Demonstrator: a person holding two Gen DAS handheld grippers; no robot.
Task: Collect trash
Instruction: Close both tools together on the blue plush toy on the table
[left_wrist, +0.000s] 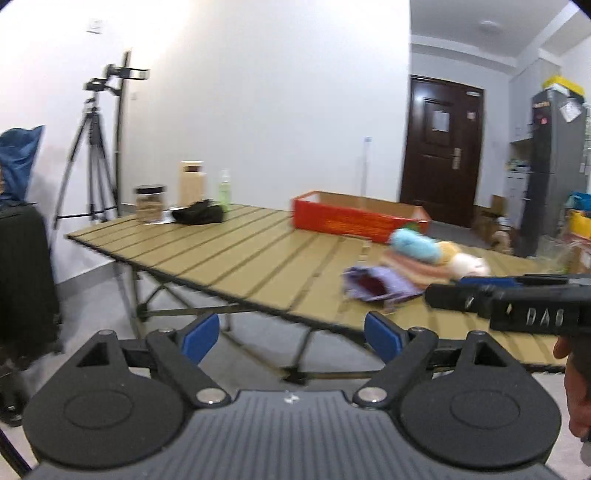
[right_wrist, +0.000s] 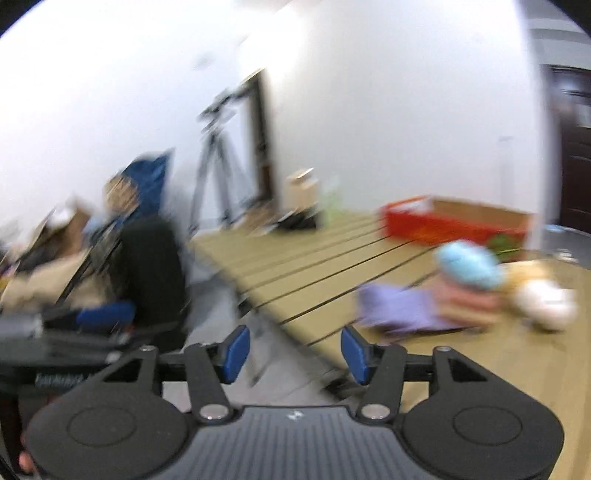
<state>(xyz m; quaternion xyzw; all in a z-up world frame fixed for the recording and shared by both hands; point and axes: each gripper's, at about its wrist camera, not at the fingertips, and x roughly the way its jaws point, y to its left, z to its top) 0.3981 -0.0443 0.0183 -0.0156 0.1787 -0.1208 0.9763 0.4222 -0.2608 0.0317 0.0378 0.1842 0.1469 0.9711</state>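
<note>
A crumpled purple wrapper (left_wrist: 380, 286) lies on the slatted folding table (left_wrist: 229, 251), right of centre in the left wrist view, just beside a pile of soft things: a pink folded cloth (left_wrist: 413, 267) with a light blue roll (left_wrist: 415, 245) on it and a white roll (left_wrist: 469, 265) at its right end. In the right wrist view the same wrapper (right_wrist: 402, 306) shows as a purple blur at centre right.

The left gripper (left_wrist: 291, 336) sits at the bottom centre of its frame, short of the table's near edge, its blue pads spread wide with nothing between them. The right gripper (right_wrist: 294, 354) is likewise wide apart and empty, low in its own frame above the table's near corner; it also enters the left view from the right edge as a dark bar near the wrapper.

Further back, an orange cardboard tray (left_wrist: 354, 218) stands at centre right. At the table's far left corner are a jar (left_wrist: 149, 203), a tan bottle (left_wrist: 191, 182), a green spray bottle (left_wrist: 224, 190) and a black cloth (left_wrist: 199, 213). A tripod (left_wrist: 92, 155) stands at upper left, a dark door (left_wrist: 441, 151) at right.
</note>
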